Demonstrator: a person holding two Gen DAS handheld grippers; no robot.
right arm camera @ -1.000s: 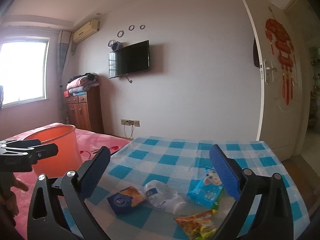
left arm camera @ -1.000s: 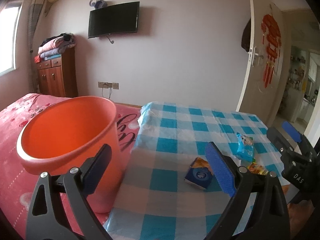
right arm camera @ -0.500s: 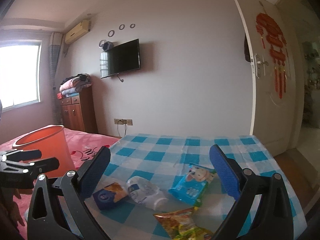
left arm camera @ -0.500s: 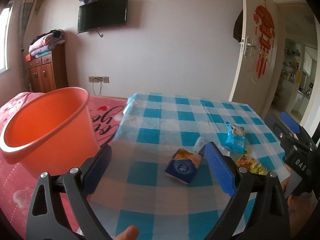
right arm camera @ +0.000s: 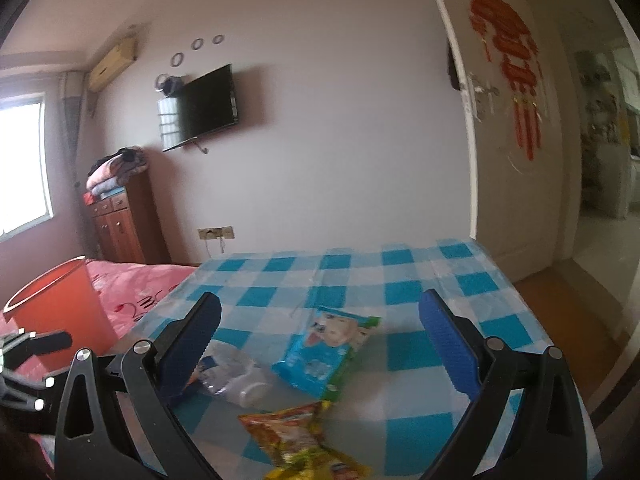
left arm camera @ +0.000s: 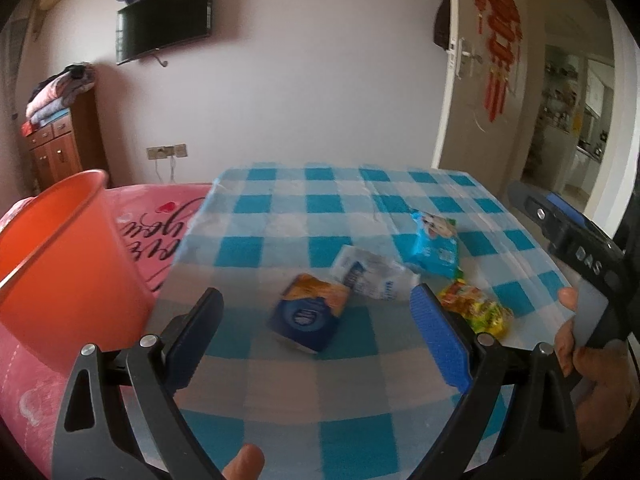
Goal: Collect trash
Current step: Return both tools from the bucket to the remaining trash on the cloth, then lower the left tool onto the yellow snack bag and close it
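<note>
Four pieces of trash lie on the blue-checked tablecloth point(left arm camera: 280, 216): a blue and orange carton point(left arm camera: 308, 312), a crumpled clear plastic bottle point(left arm camera: 372, 274), a blue wipes packet point(left arm camera: 434, 244) and an orange-yellow snack bag point(left arm camera: 474, 308). My left gripper point(left arm camera: 316, 340) is open, hovering just short of the carton. My right gripper point(right arm camera: 320, 344) is open above the wipes packet point(right arm camera: 324, 350), with the snack bag point(right arm camera: 300, 436) near its base and the bottle point(right arm camera: 232, 372) by its left finger. The orange bucket point(left arm camera: 56, 272) stands on the left.
A pink bedspread point(left arm camera: 160, 232) lies under the bucket beside the table. A wooden dresser point(right arm camera: 120, 220) with folded blankets stands at the far wall under a wall TV point(left arm camera: 164, 18). An open door point(right arm camera: 516, 120) is on the right. A hand point(left arm camera: 588, 352) holds the right gripper.
The left gripper has swung right and closer to the carton, so the bucket slid to the left edge. The right gripper has come nearer to the wipes packet and tilted.
</note>
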